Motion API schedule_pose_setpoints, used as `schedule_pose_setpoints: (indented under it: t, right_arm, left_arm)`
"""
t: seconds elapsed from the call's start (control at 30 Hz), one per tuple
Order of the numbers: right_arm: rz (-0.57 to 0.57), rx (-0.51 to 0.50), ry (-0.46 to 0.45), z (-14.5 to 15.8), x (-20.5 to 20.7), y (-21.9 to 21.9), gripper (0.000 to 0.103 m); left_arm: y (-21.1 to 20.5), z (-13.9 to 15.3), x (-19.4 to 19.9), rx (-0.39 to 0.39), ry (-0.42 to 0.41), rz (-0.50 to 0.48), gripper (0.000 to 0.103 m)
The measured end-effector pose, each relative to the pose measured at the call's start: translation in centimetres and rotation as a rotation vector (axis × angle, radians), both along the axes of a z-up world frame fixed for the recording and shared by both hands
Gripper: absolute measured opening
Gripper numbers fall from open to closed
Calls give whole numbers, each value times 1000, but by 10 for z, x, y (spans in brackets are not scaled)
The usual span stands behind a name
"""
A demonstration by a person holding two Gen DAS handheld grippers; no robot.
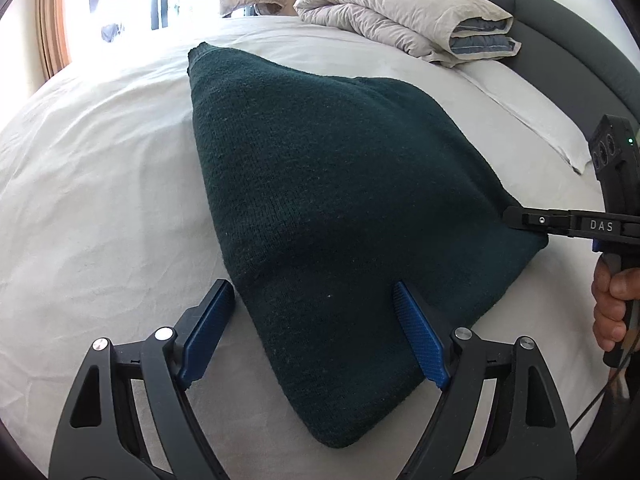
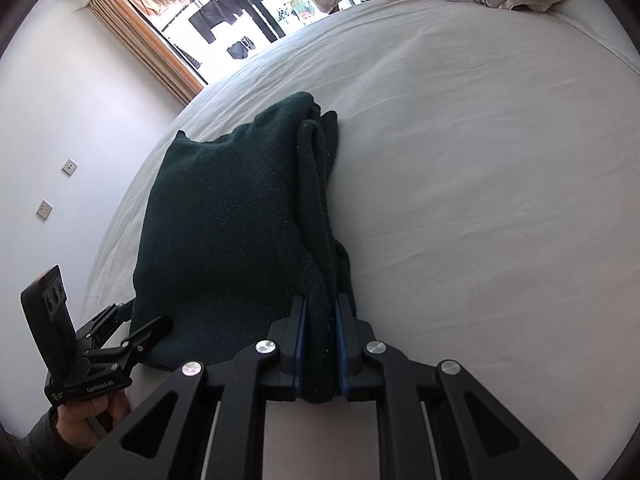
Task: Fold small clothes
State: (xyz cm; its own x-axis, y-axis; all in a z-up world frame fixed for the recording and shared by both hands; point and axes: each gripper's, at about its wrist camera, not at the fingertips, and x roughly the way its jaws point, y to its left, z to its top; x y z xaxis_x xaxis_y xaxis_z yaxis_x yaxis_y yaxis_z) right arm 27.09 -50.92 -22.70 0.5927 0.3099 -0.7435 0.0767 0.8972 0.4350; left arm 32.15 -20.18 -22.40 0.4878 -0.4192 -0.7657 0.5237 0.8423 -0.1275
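Note:
A dark green knitted garment [image 1: 320, 160] lies folded on the white bed sheet [image 1: 100, 180]. My left gripper [image 1: 311, 285] is open at its near edge. One blue pad rests on the sheet beside the knit and the other lies on top of it. My right gripper [image 2: 320, 304] is shut on the thick stacked edge of the garment [image 2: 216, 220], with several layers pinched between its pads. In the left wrist view the right gripper [image 1: 510, 216] bites the garment's right corner. In the right wrist view the left gripper [image 2: 144, 316] sits at the garment's near left corner.
A folded beige duvet [image 1: 400, 16] lies at the far end of the bed by the grey headboard [image 1: 580, 40], with a white pillow [image 1: 532, 112] beside it. A bright window [image 2: 224, 12] and a wall with sockets [image 2: 69, 167] are on the left. A hand [image 1: 608, 300] holds each gripper.

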Motion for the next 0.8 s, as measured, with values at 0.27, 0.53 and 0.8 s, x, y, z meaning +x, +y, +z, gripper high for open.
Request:
schedule_pose_setpoints:
  t: [0.27,0.53,0.8]
  right_arm:
    - [-70,37,-28,21,-17,-9,28]
    - [124,139,-138,57,69,31,7]
    - [89,131,-32,10,122,28,0]
  left_arm:
    - [-9,61,-20,90,-298,-22,79]
    - [-40,55,59,20,-82,25,24]
    - [-42,33,63,23,-83,111,22]
